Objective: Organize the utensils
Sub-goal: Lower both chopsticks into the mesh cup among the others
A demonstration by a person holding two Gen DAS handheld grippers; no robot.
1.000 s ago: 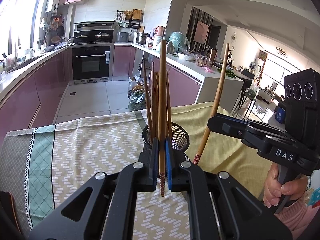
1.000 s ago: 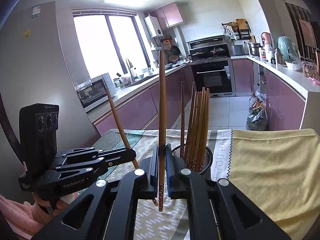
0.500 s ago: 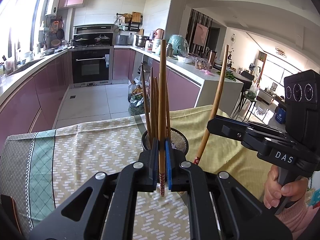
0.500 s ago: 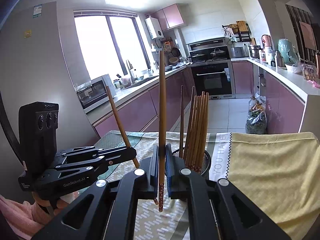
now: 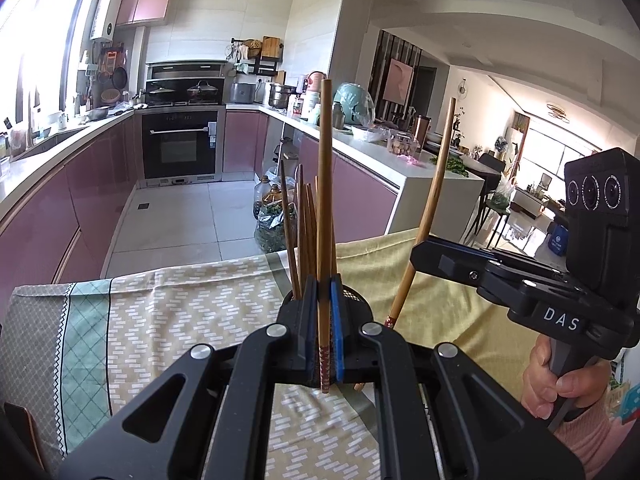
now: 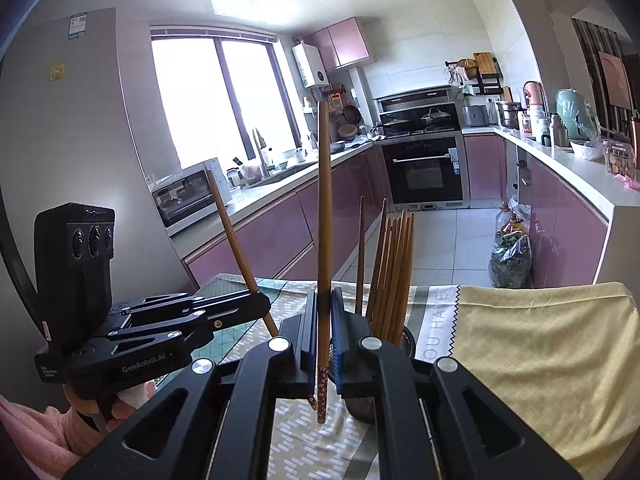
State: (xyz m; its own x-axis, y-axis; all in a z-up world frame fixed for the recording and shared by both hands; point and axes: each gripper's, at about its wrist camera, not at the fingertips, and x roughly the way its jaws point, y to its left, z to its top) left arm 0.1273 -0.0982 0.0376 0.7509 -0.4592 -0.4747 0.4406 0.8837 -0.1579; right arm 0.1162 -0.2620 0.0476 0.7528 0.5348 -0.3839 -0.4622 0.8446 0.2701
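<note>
A: Which step is this?

B: Each one is carrying a chopstick: left gripper (image 5: 325, 334) pinching a chopstick (image 5: 324, 216) upright, right gripper (image 6: 324, 340) pinching another chopstick (image 6: 324, 240), both nearing the mesh holder (image 6: 406, 340) (already bristling with sticks).

A: Next?

B: Probably lifting tips over the rim; smooth round wood is slipping easily.

A brown wooden chopstick (image 5: 325, 216) carries a dark red speckled band at its lower end (tiny pale flowers, seemingly). The rumpled cotton tablecloth (image 5: 192, 312) pairs beige with white dashes, mint-green lattice, and plain yellow.
</note>
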